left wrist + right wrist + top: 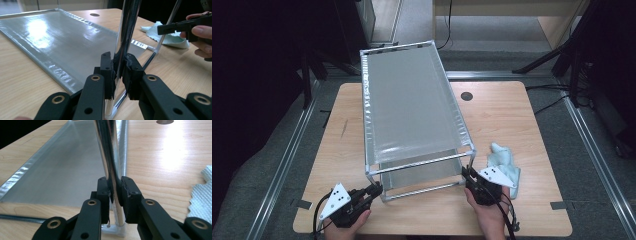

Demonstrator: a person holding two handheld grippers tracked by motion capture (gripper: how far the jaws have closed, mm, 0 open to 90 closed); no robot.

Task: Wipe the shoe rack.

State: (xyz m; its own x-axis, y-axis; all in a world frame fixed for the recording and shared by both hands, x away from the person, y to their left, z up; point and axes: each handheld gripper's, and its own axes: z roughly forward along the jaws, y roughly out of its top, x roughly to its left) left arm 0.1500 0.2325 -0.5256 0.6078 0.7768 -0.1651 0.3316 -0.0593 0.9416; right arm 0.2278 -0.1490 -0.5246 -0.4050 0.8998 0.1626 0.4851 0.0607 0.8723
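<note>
Now the rack point(412, 107) stands in the middle of the table point(512, 125). Left claw point(373, 190) pinches its near left leg point(125, 37), right claw point(468, 175) pinches the near right leg point(110, 157). If one hand pulls harder, the rack could twist or slip free.

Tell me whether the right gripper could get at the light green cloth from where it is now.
Probably yes, once it lets go. The right gripper is shut on the rack's near right post, and the cloth lies on open table right beside that hand, nothing between them.
</note>
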